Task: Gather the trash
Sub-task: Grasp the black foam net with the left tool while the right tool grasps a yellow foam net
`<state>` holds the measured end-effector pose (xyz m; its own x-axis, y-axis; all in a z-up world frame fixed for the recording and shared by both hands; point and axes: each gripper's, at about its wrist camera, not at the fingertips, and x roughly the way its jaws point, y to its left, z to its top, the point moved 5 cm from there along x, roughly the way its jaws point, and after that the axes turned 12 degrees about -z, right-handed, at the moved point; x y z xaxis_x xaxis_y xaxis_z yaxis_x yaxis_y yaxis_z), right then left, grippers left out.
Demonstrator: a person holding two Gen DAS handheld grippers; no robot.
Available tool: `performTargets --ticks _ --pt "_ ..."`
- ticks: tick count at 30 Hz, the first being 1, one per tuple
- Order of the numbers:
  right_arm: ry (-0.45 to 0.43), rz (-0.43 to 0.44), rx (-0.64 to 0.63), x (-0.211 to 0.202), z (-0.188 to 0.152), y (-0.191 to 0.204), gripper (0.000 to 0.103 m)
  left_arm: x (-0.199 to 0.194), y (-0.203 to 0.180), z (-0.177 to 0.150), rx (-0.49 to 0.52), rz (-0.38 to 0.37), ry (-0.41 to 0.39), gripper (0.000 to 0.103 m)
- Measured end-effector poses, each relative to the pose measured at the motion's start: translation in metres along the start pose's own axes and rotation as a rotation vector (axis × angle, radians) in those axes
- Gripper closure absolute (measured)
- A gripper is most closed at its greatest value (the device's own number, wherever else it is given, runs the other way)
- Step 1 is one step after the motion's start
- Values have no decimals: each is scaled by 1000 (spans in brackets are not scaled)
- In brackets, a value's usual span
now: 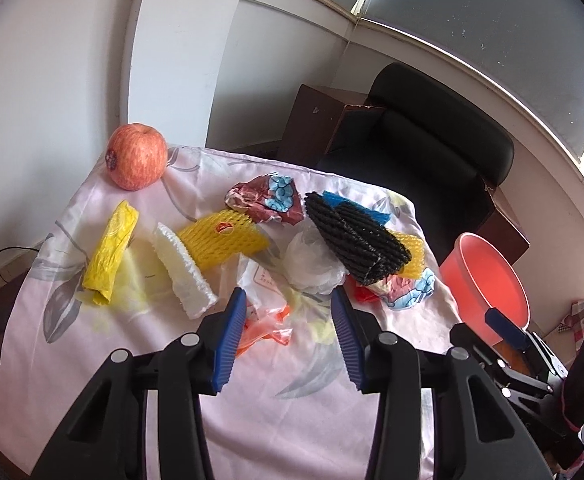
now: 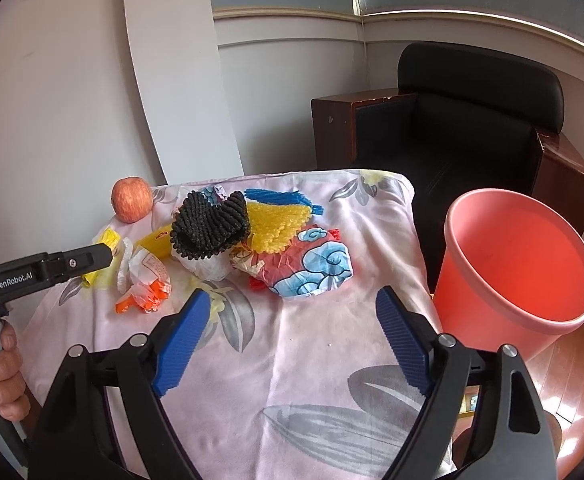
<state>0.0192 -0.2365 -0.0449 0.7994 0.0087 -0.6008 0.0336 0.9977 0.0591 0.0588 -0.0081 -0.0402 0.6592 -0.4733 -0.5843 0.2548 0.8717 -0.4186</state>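
Both tools gaping, nothing between the pads — left tool (image 1: pixel 289 320) over an orange-and-clear wrapper (image 1: pixel 265 326), right tool (image 2: pixel 292 316) above bare cloth. Trash scattered mid-bench (image 2: pixel 292 360): black foam net (image 2: pixel 211 226), cloud-print wrapper (image 2: pixel 312 268). Red bin (image 2: pixel 520 264) just right of bench.

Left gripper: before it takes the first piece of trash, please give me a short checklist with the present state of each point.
1. Left gripper jaws open, nothing between: ok.
2. Right gripper jaws open, empty: ok.
3. Orange wrapper lies just ahead of the left gripper: ok.
4. Red bucket stands beside the table, mouth open: ok.
5. Apple apart from the trash: ok.
6. Bucket empty: cannot tell.
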Motion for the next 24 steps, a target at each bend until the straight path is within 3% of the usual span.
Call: performTargets --ticks 9,14,19,24 --pt "1 23 -6 8 16 -9 25 39 -43 24 -9 -28 76 60" --pt "14 47 -21 12 20 -14 25 69 -47 30 -22 46 126 61" --pt "42 76 -27 18 20 -15 26 87 -35 25 -46 74 176 90" --pt "54 114 -32 23 27 -13 26 78 -30 22 -28 89 167 93"
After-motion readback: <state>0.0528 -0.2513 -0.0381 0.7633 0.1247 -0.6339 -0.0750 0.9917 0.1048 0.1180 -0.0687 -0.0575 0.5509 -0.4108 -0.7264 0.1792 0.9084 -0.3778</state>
